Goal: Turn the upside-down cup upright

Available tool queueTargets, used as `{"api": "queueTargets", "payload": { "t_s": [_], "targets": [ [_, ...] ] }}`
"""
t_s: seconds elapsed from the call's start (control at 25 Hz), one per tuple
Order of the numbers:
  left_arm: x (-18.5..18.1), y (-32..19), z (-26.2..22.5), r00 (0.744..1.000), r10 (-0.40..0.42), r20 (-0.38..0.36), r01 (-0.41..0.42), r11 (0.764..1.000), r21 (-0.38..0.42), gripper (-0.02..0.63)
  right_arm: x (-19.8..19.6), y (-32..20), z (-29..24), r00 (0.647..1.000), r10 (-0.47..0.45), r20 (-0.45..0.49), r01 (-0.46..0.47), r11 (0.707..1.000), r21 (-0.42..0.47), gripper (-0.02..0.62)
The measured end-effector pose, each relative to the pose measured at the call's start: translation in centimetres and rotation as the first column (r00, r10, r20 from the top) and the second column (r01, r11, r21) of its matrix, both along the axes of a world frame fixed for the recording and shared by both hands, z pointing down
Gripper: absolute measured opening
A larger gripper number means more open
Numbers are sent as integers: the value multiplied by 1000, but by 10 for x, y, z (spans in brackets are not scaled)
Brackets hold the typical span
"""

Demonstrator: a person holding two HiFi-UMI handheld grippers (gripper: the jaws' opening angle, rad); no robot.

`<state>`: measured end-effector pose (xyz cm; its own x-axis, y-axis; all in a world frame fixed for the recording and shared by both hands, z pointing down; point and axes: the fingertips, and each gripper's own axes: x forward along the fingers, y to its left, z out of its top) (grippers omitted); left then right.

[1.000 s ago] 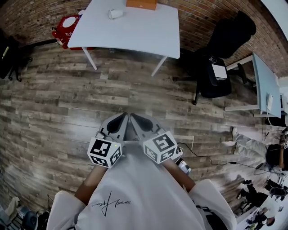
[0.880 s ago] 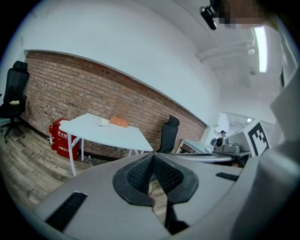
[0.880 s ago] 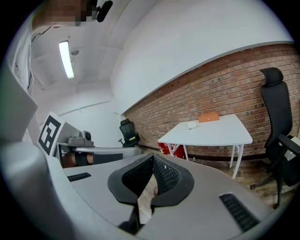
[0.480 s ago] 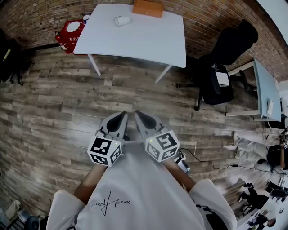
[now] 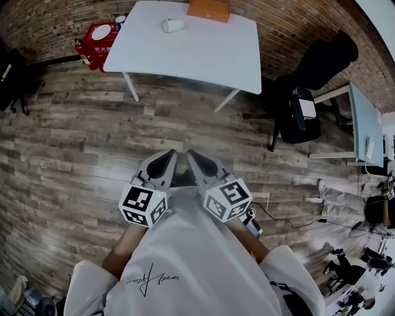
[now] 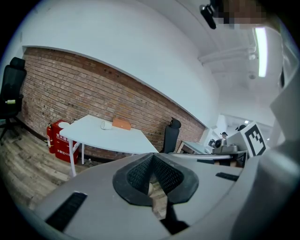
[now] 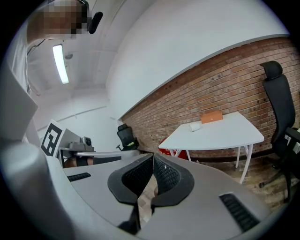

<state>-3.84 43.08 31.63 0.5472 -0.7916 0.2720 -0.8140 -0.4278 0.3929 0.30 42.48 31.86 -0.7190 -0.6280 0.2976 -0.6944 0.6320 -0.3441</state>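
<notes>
You stand on a wood-plank floor [image 5: 74, 136], well apart from a white tabletop [image 5: 203, 55] set against a brick wall [image 5: 37, 18]. The cup [image 5: 173, 25], small, white and cylindrical, is near the tabletop's far edge, just beside an orange box [image 5: 208, 8]. It seems to lie on its side rather than on its rim, though it is too small to be sure.

You hold both grippers close to your chest, tips aimed toward the table. This is probably a carrying posture, since nothing is within reach. The left gripper [image 5: 168, 155] has its fingers [image 6: 136, 176] pressed together with nothing between them. The right gripper [image 5: 195, 154] is likewise closed and empty. The pads are black and finely ribbed, set in smooth grey shells.

A red box [image 5: 95, 38] stands by the table's left leg, and a black chair [image 5: 308, 68] stands to its right. The task looks not yet begun, and you would first need to step closer.
</notes>
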Motion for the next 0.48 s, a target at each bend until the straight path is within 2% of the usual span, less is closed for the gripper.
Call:
{"api": "queueTargets", "payload": {
  "t_s": [0.24,0.48],
  "targets": [
    [-4,-10,0,1000,-8,-14,8,1000,0,8,2,-10,-5,1000,21,2,-21,1000,16,20],
    [-23,-38,-2,996,-75,-44,75,997,11,9,-12,-28,-6,998,-36,-46,39,997,67,20]
  ]
}}
